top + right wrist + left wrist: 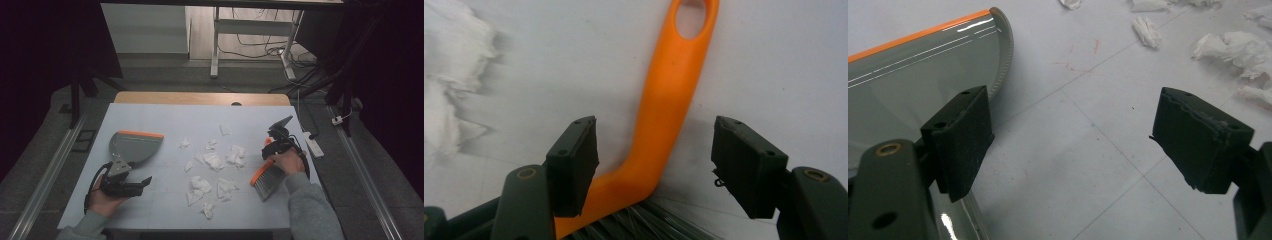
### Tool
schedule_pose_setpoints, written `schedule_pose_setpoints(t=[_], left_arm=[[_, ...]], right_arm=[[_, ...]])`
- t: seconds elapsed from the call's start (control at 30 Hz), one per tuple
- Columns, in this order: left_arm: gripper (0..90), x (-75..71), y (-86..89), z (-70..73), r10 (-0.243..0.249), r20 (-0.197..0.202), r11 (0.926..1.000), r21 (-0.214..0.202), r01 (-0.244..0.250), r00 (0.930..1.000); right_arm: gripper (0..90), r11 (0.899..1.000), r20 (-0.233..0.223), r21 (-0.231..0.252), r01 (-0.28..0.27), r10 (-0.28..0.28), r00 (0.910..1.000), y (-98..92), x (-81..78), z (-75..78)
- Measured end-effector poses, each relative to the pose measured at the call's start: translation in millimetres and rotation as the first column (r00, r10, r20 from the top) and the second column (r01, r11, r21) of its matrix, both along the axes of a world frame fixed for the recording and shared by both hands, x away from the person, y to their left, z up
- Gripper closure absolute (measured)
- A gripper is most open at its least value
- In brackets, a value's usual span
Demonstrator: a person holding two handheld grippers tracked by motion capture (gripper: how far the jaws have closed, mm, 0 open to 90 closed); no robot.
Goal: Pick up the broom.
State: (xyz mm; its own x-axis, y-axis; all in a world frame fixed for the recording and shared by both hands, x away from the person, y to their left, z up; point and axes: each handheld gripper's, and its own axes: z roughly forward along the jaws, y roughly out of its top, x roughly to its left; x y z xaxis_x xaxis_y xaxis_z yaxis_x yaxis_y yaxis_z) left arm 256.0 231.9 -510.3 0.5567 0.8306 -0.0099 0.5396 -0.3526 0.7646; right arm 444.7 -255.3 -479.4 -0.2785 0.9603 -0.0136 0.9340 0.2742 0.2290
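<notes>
A grey dustpan point(136, 146) with an orange lip lies on the left of the white mat, and its pan point(913, 65) reaches under my left gripper's left jaw. My left gripper point(142, 182) point(1073, 135) is open just in front of the pan, with bare mat between its jaws. On the right lies a hand brush point(267, 181) with grey bristles and an orange handle point(669, 90). My right gripper point(272, 149) point(654, 165) is low over that handle with a jaw on each side; its pads stand apart from it, so it is open.
Several crumpled white tissue scraps point(215, 162) point(1238, 47) point(444, 100) are scattered over the middle of the mat between pan and brush. The mat point(150, 120) covers a wooden table. Beyond it are desk legs and cables on the floor.
</notes>
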Motion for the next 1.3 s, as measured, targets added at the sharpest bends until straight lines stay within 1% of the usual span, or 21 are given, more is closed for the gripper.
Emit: schedule_pose_setpoints(t=[0.07, 0.13, 0.27, 0.3, 0.37, 0.43, 0.5, 0.57, 0.63, 0.7, 0.73, 0.8, 0.87, 0.93, 0.97, 1.0, 1.03, 1.13, 1.17, 1.2, 1.3], left_arm=[[16.8, -0.3, -0.1, 0.1, -0.003, 0.001, 1.0, 0.001, 0.003, 1.0], [16.8, -0.4, 0.1, 0.2, -0.002, 0.002, 1.0, 0.0, 0.002, 1.0], [16.8, -0.4, -0.3, -0.2, -0.003, -0.001, 1.0, 0.0, 0.003, 1.0], [16.8, -0.4, -0.7, -0.3, -0.005, -0.001, 1.0, 0.003, 0.005, 1.0], [16.8, -0.5, -1.4, -0.5, -0.004, -0.001, 1.0, 0.004, 0.004, 1.0], [16.8, -0.7, -1.5, -0.6, -0.002, -0.002, 1.0, 0.006, 0.002, 1.0], [16.8, -0.7, -1.7, -0.7, -0.001, -0.003, 1.0, 0.005, 0.001, 1.0], [16.8, -0.7, -1.9, -0.7, -0.002, -0.003, 1.0, 0.007, 0.002, 1.0], [16.8, -0.9, -2.2, -0.7, -0.003, -0.003, 0.9999, 0.01, 0.003, 1.0], [16.8, -1.2, -2.5, -0.7, -0.004, -0.001, 0.9999, 0.01, 0.004, 1.0], [16.8, -1.4, -2.6, -0.6, -0.004, 0.0, 0.9999, 0.009, 0.004, 1.0], [16.8, -1.6, -2.3, -0.5, -0.004, 0.0, 1.0, 0.009, 0.004, 1.0], [16.8, -1.9, -1.7, -0.4, -0.003, 0.001, 1.0, 0.009, 0.003, 1.0], [16.7, -1.8, -1.0, -0.6, -0.001, 0.001, 0.9999, 0.011, 0.001, 1.0], [16.7, -1.5, -0.9, -0.7, 0.001, 0.001, 0.9999, 0.01, -0.001, 1.0], [16.8, -1.0, -1.0, -0.9, 0.002, 0.0, 1.0, 0.009, -0.002, 1.0], [16.8, -0.5, -1.1, -1.1, 0.002, -0.002, 0.9999, 0.01, -0.002, 1.0], [16.7, 0.3, -2.2, -1.8, 0.002, -0.006, 0.9999, 0.016, -0.002, 1.0], [16.7, 0.2, -2.4, -1.9, 0.002, -0.006, 0.9999, 0.017, -0.002, 1.0], [16.7, 0.1, -2.7, -1.8, 0.003, -0.005, 0.9998, 0.018, -0.003, 1.0], [16.7, -0.2, -3.1, -1.8, 0.006, -0.003, 0.9998, 0.02, -0.006, 1.0]], right_arm=[[36.4, 1.0, -0.012, -0.013, 0.002, -0.002, 0.9999, -0.6, 0.9, -2.2], [37.5, 1.0, -0.018, -0.012, 0.005, -0.005, 0.9998, -0.2, 0.9, -3.0], [43.1, 1.0, -0.051, -0.006, 0.027, -0.027, 0.9983, 2.8, 0.5, -8.2], [44.6, 0.999, -0.049, -0.015, 0.03, -0.031, 0.9983, 3.8, 0.0, -9.3], [50.7, 0.998, -0.041, -0.051, 0.032, -0.034, 0.9986, 5.6, -0.9, -8.9], [57.7, 0.998, -0.048, -0.051, 0.045, -0.047, 0.9977, 7.9, -2.3, -8.3], [59.9, 0.996, -0.048, -0.068, 0.053, -0.056, 0.9973, 11.0, -3.7, -8.4], [62.6, 0.995, -0.045, -0.069, 0.068, -0.071, 0.9965, 12.1, -4.4, -8.5], [67.4, 0.994, -0.036, -0.064, 0.083, -0.086, 0.9957, 13.0, -5.3, -8.8], [70.3, 0.995, -0.025, -0.06, 0.085, -0.087, 0.9959, 14.3, -6.8, -9.2], [70.4, 0.995, -0.025, -0.071, 0.076, -0.078, 0.9966, 15.4, -7.5, -8.9], [70.7, 0.995, -0.02, -0.072, 0.072, -0.074, 0.9971, 15.9, -8.3, -8.9], [70.9, 0.997, -0.018, -0.072, 0.029, -0.031, 0.9994, 14.8, -8.1, -8.7], [71.0, 0.999, -0.021, -0.048, -0.009, 0.008, 0.9997, 11.0, -7.5, -8.3], [71.0, 0.999, -0.023, -0.046, -0.019, 0.018, 0.9996, 8.2, -7.2, -7.6], [71.1, 0.998, -0.024, -0.055, -0.035, 0.034, 0.9991, 5.6, -7.1, -6.6], [71.1, 0.998, -0.016, -0.05, -0.046, 0.045, 0.9989, 2.3, -7.4, -5.3], [71.2, 0.997, -0.005, 0.003, -0.071, 0.071, 0.9974, -6.5, -9.3, 1.6], [71.2, 0.996, 0.004, 0.009, -0.09, 0.09, 0.9959, -8.5, -10.3, 4.6], [71.2, 0.995, 0.019, 0.029, -0.098, 0.098, 0.995, -10.9, -11.5, 7.6], [71.2, 0.989, 0.042, 0.083, -0.122, 0.119, 0.992, -18.2, -15.0, 16.5]])
